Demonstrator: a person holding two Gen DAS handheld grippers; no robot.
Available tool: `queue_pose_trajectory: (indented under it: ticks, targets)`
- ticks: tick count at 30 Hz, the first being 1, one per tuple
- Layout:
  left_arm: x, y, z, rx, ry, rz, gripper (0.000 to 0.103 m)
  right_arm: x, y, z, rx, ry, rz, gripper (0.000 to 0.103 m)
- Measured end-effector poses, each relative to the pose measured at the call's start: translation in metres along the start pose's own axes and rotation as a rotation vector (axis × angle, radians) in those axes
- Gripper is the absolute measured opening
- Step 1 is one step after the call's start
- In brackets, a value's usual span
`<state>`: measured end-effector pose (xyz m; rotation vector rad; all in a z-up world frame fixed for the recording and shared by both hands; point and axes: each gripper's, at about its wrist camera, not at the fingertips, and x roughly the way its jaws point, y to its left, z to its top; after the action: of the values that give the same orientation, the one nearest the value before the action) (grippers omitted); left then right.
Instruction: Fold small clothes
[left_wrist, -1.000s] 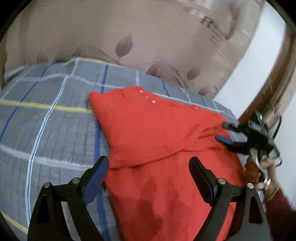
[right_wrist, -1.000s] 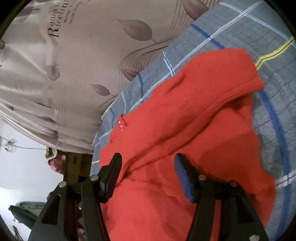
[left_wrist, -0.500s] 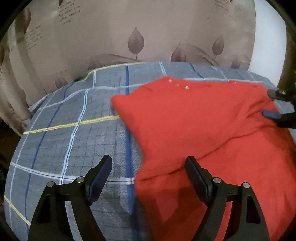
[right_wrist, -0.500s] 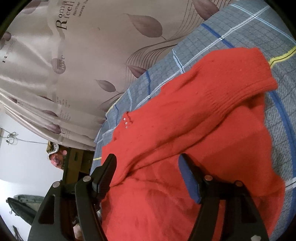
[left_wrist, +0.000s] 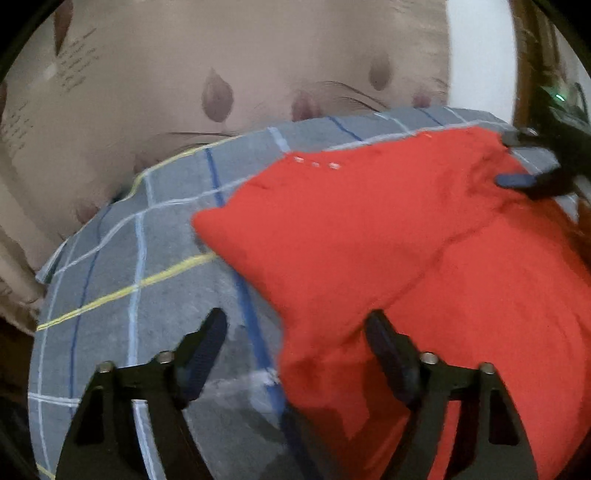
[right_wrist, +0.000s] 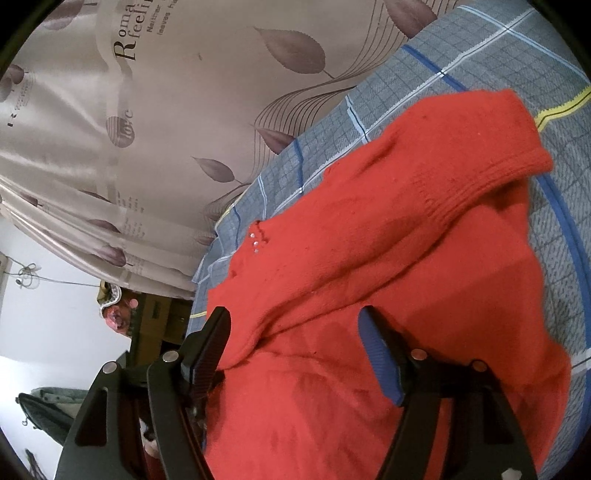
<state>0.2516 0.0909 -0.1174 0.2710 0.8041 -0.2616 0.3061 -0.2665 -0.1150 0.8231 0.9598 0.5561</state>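
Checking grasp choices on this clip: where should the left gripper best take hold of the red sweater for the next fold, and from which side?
Probably the near left edge of the red sweater, approached from the bare plaid blanket side. There the layers end in a raised lip, which already lies between the fingers of the left gripper. Its jaws, just closing, don't yet pinch it.

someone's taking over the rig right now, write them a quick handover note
Left claw: open, jaws just been closing, the sweater's left edge lies between them, not pinched.
Right claw: open over the sweater's near part, gripping nothing.
Sweater: flat on the plaid blanket, one sleeve already folded across the body.
Left to do: fold in the rest and finish into a compact stack.
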Motion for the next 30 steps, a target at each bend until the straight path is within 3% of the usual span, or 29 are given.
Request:
queue_pose_trajectory:
  ticks: [3, 8, 12, 18, 21, 25, 28, 30]
  targets:
    - [0.005, 0.024, -0.001, -0.164, 0.019, 0.018, 0.050, 0.000, 0.000, 0.000, -0.008, 0.004, 0.002, 0.070]
    - [-0.011, 0.043, -0.019, -0.335, -0.006, 0.099, 0.045, 0.000, 0.000, -0.001, -0.013, 0.000, 0.011, 0.070]
    - [-0.011, 0.042, -0.027, -0.359, 0.021, 0.081, 0.045, 0.000, 0.003, -0.004, -0.026, -0.005, -0.004, 0.070]
    - [-0.030, 0.035, -0.035, -0.391, -0.003, 0.197, 0.045, -0.019, 0.001, -0.012, 0.029, -0.034, -0.006, 0.074]
    - [-0.048, 0.033, -0.029, -0.403, -0.072, 0.146, 0.045, -0.039, -0.003, -0.012, 0.041, -0.088, -0.010, 0.075]
    - [-0.046, 0.028, 0.008, -0.356, -0.140, 0.038, 0.046, -0.055, 0.006, 0.002, 0.004, -0.172, 0.008, 0.075]
    - [-0.008, 0.035, 0.035, -0.385, -0.041, -0.136, 0.046, -0.049, 0.016, 0.020, -0.040, -0.177, 0.010, 0.075]
    - [0.019, 0.039, 0.045, -0.385, 0.011, -0.142, 0.046, -0.040, 0.021, 0.034, -0.102, -0.159, -0.058, 0.075]
